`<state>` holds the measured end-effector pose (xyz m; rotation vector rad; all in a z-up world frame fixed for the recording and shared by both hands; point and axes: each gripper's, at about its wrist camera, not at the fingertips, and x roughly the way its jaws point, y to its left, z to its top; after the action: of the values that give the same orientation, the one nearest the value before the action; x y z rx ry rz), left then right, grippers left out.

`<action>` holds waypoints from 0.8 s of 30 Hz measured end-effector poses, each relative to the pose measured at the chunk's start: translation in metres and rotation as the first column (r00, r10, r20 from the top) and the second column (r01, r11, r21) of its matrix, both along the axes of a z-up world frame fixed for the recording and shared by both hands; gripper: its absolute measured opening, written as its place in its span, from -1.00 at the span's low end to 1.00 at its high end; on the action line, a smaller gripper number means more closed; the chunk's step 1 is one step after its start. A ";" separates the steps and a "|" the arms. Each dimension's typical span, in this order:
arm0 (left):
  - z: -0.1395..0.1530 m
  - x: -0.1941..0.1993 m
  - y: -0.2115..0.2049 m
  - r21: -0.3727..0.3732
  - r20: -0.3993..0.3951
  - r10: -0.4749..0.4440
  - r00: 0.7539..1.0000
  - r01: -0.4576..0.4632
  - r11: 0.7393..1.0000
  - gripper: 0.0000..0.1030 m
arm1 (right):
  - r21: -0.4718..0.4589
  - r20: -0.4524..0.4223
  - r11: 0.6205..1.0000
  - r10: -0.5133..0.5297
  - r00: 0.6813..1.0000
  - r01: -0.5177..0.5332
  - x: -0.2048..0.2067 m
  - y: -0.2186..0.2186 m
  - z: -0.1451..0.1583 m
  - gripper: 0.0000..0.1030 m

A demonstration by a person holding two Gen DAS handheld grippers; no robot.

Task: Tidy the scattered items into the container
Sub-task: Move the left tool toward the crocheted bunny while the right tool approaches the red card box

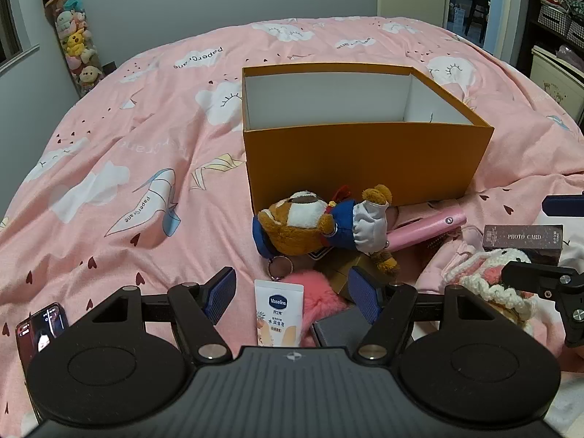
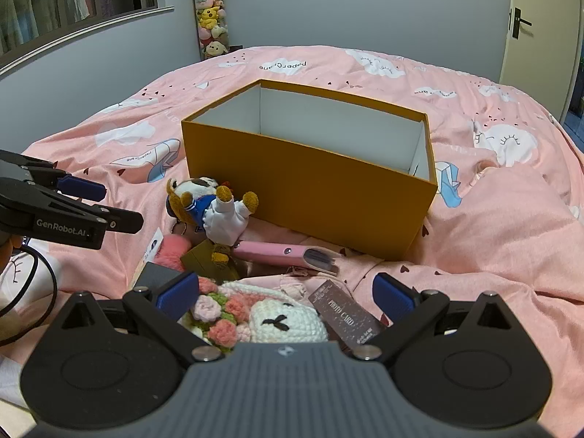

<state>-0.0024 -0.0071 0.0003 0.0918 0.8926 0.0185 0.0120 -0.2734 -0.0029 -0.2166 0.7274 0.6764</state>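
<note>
An open orange box (image 1: pixel 365 160) with a white inside stands on the pink bed; it also shows in the right wrist view (image 2: pixel 310 182). Before it lie a plush bear (image 1: pixel 314 222), a pink stick device (image 1: pixel 427 230), a Vaseline tube (image 1: pixel 279 314), a pink fluffy ball (image 1: pixel 321 292), a dark photo card box (image 1: pixel 522 242) and a crocheted bunny (image 2: pixel 270 317). My left gripper (image 1: pixel 292 292) is open, its fingers either side of the tube. My right gripper (image 2: pixel 286 292) is open above the bunny and the photo card box (image 2: pixel 345 315).
A phone (image 1: pixel 40 328) lies at the left on the bed. A dark flat case (image 1: pixel 343 326) lies under the left gripper's right finger. A tall tube of plush toys (image 1: pixel 75 36) stands by the wall. Shelves with baskets (image 1: pixel 558 18) are at the right.
</note>
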 end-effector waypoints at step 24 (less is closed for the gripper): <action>0.000 0.000 -0.001 -0.001 -0.001 0.001 1.000 -0.001 1.000 0.57 | 0.002 -0.005 1.000 -0.002 1.000 0.002 0.000 0.000 -0.001 0.97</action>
<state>-0.0027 -0.0079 -0.0001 0.0902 0.8934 0.0190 0.0118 -0.2735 -0.0035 -0.2119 0.7313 0.6757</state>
